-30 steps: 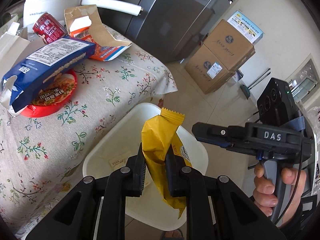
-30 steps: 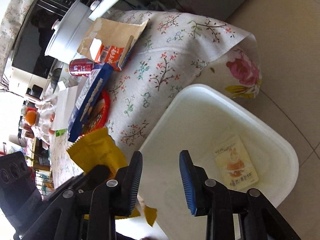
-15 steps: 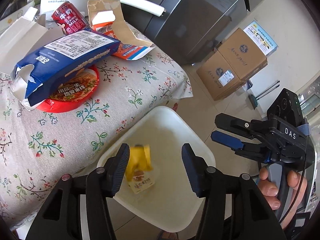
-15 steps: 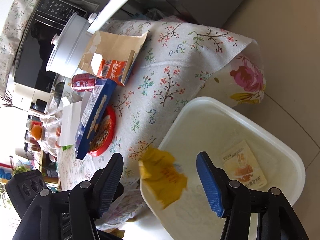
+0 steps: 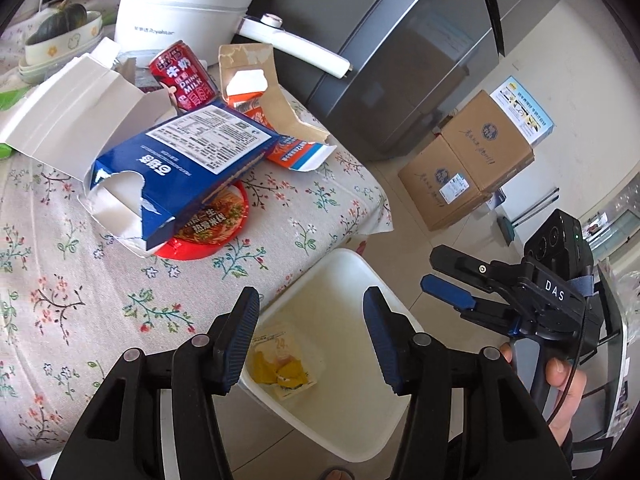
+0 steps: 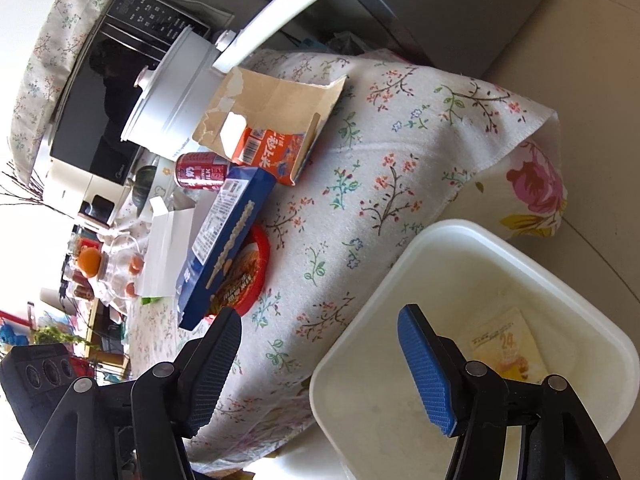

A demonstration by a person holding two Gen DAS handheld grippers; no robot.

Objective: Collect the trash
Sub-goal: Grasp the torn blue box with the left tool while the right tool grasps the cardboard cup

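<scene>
A white bin [image 5: 344, 276] [image 6: 448, 240] stands on the floor beside the flowered table. At its bottom lie a yellow wrapper [image 5: 280, 372] and a printed packet [image 6: 506, 350]. My left gripper [image 5: 310, 336] hangs open and empty above the bin. My right gripper [image 6: 320, 368] is over the bin's near rim, empty, its jaws opening wider; it also shows at the right as the right gripper [image 5: 448, 280]. On the table lie a torn blue box [image 5: 188, 168] on a red noodle cup [image 5: 212, 224], a red milk can [image 5: 182, 76], an orange carton [image 5: 272, 108] and a white box [image 5: 76, 108].
A white electric pot [image 5: 184, 4] with a long handle stands at the table's back, a bowl with a squash [image 5: 60, 28] beside it. A dark fridge [image 5: 400, 52] and two cardboard boxes [image 5: 468, 160] stand on the tiled floor beyond the bin. A microwave [image 6: 116, 80] sits behind the pot.
My left gripper opened and let go of the yellow wrapper, which fell into the bin. It then drew back toward the table. My right gripper's jaws spread wider.
</scene>
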